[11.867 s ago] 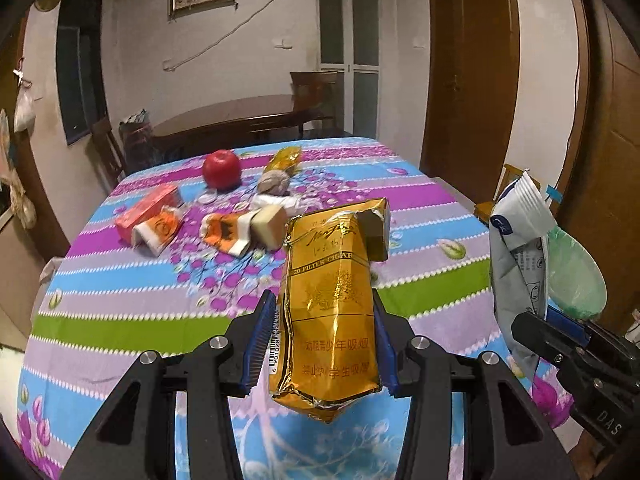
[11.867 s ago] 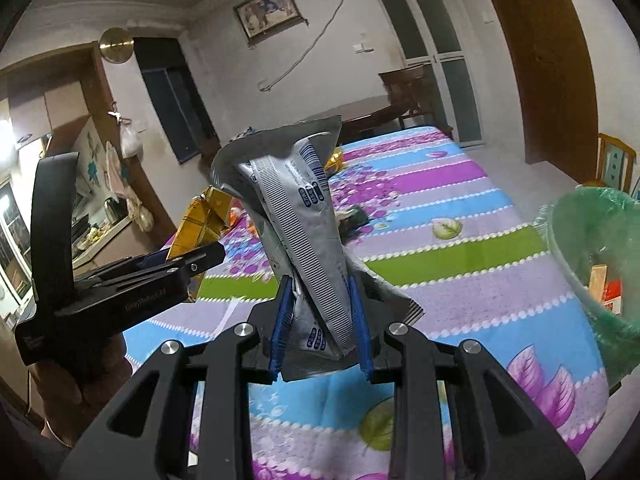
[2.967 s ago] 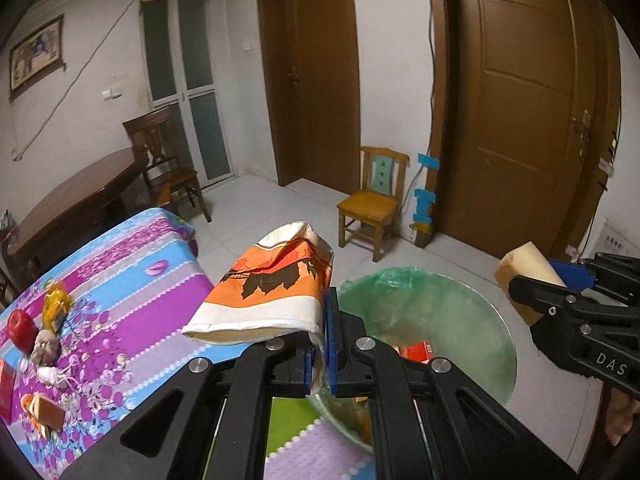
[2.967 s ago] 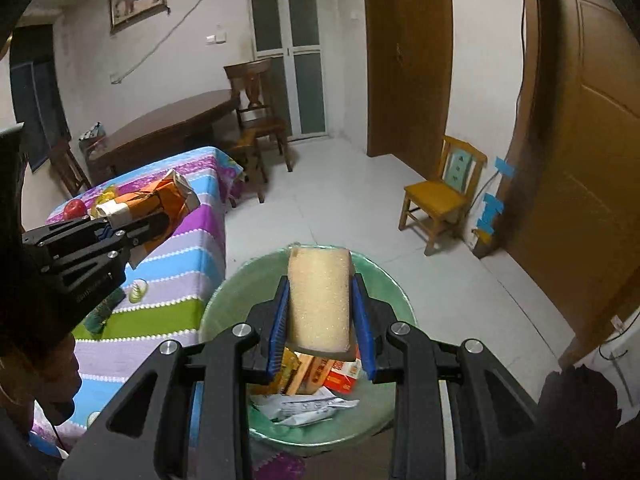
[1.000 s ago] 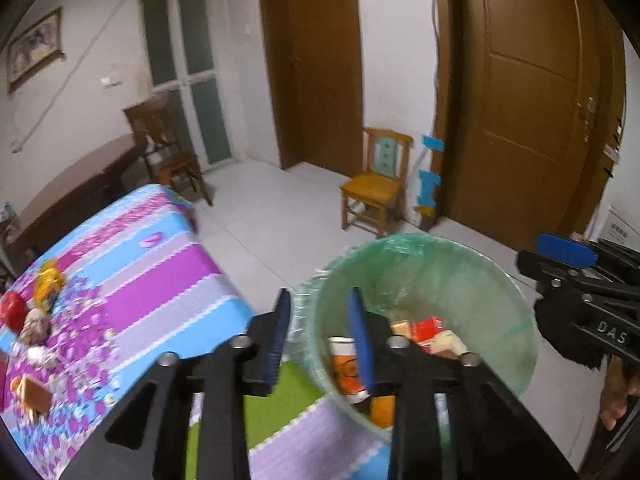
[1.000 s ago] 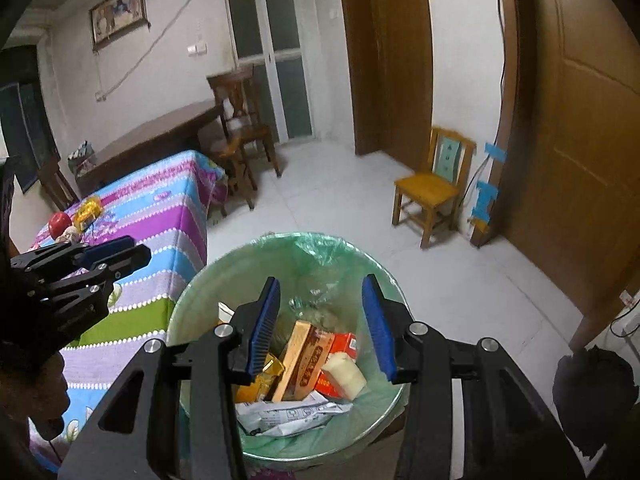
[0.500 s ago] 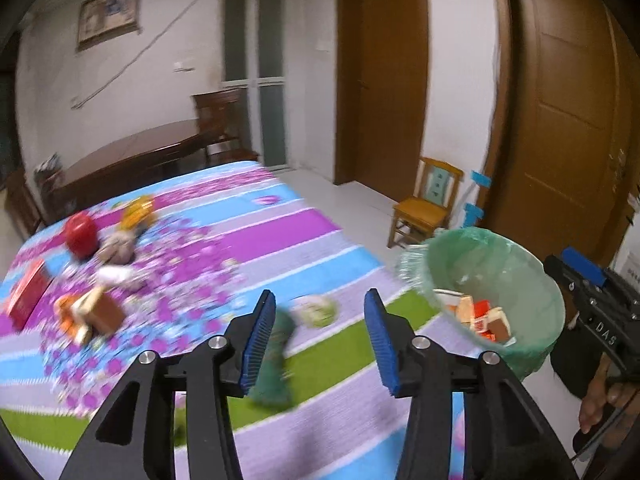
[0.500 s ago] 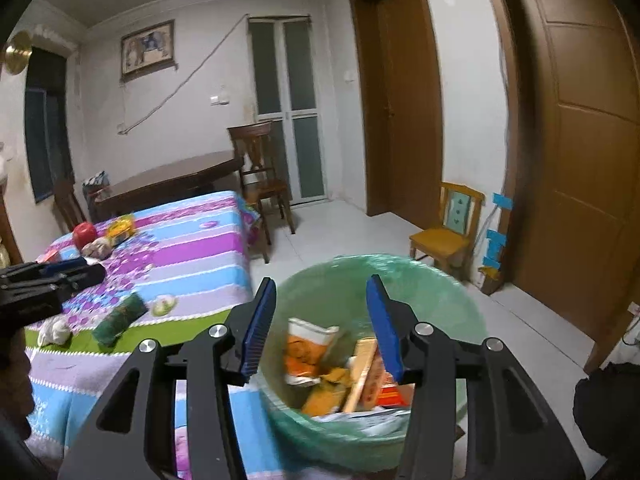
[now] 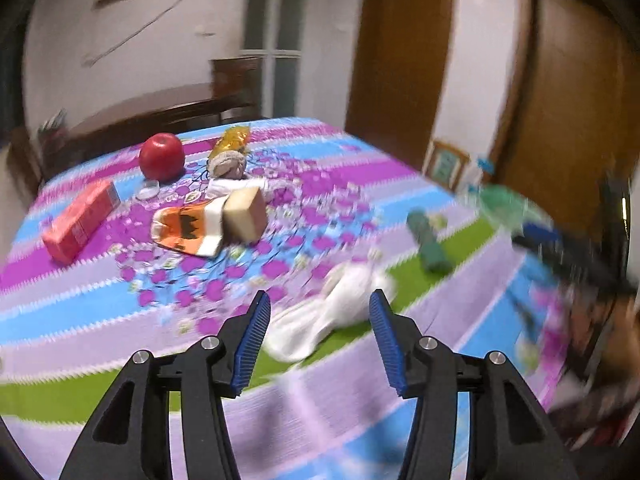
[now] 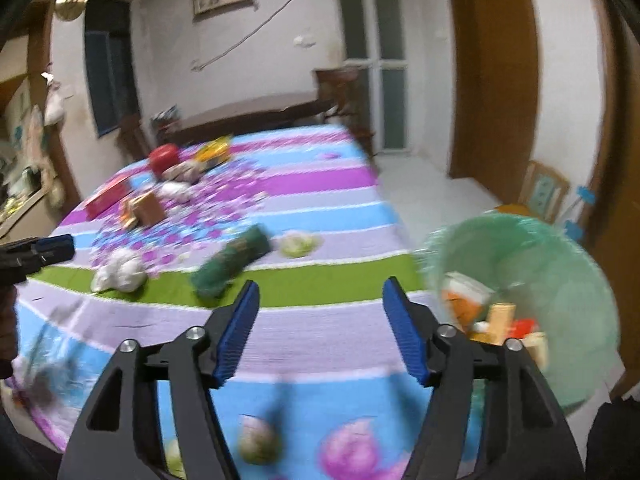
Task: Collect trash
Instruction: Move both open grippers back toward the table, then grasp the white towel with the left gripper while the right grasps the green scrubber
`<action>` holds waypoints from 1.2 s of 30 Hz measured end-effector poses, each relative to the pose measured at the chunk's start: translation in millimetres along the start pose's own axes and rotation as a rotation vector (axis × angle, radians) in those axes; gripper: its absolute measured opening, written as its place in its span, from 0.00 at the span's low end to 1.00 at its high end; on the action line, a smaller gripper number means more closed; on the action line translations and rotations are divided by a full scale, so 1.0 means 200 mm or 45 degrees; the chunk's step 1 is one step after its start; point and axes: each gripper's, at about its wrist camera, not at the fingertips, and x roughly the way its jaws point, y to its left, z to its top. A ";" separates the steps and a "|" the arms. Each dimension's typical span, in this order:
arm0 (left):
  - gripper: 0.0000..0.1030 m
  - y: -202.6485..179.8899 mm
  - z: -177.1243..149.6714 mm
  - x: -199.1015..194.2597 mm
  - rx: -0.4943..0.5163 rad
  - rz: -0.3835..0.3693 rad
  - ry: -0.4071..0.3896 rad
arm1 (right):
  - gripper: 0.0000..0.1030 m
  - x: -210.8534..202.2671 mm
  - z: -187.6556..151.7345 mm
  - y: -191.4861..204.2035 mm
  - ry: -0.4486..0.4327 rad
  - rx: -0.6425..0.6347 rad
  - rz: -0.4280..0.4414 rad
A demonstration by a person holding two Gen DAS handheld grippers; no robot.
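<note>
My left gripper (image 9: 318, 338) hangs over the striped tablecloth (image 9: 100, 320), its jaws opening with nothing pressed between them; a crumpled white paper (image 9: 336, 308) lies on the cloth just beyond its tips. A dark green packet (image 9: 428, 242) lies to the right. An orange wrapper (image 9: 184, 230), a tan sponge block (image 9: 246, 214) and a red box (image 9: 78, 220) lie farther back. My right gripper (image 10: 320, 328) is empty, its jaws opening above the table's near edge. The green packet (image 10: 230, 266) and white paper (image 10: 120, 272) lie ahead of it. The green-lined bin (image 10: 528, 276) stands at its right.
A red apple (image 9: 162, 156), a yellow wrapper (image 9: 234, 140) and a brownish lump (image 9: 228, 166) sit at the table's far side. A small wooden chair (image 10: 546, 190) and brown doors stand to the right. A dark wooden table (image 10: 256, 114) is behind. Both views are blurred.
Both grippers have swung left from the bin toward the table and their jaws stand wider. The white paper now lies just beyond the left gripper's tips; the bin has slid to the right.
</note>
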 end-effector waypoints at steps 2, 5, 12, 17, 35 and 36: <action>0.52 0.00 -0.03 0.01 0.109 0.023 0.035 | 0.66 0.04 0.01 0.07 0.053 -0.017 0.061; 0.52 -0.04 -0.01 0.07 0.175 -0.013 0.058 | 0.66 0.11 0.05 0.17 0.122 -0.037 0.112; 0.55 -0.14 0.10 0.24 0.298 -0.072 0.086 | 0.64 0.33 0.11 0.29 0.264 -0.009 0.094; 0.56 -0.16 0.14 0.34 0.328 -0.133 0.121 | 0.48 0.40 0.11 0.29 0.314 -0.019 0.048; 0.33 -0.21 0.17 0.19 0.053 0.047 0.021 | 0.14 0.18 0.10 0.29 0.124 -0.096 0.106; 0.33 -0.20 0.19 0.18 -0.013 0.099 0.017 | 0.14 0.15 0.10 0.31 0.096 -0.132 0.090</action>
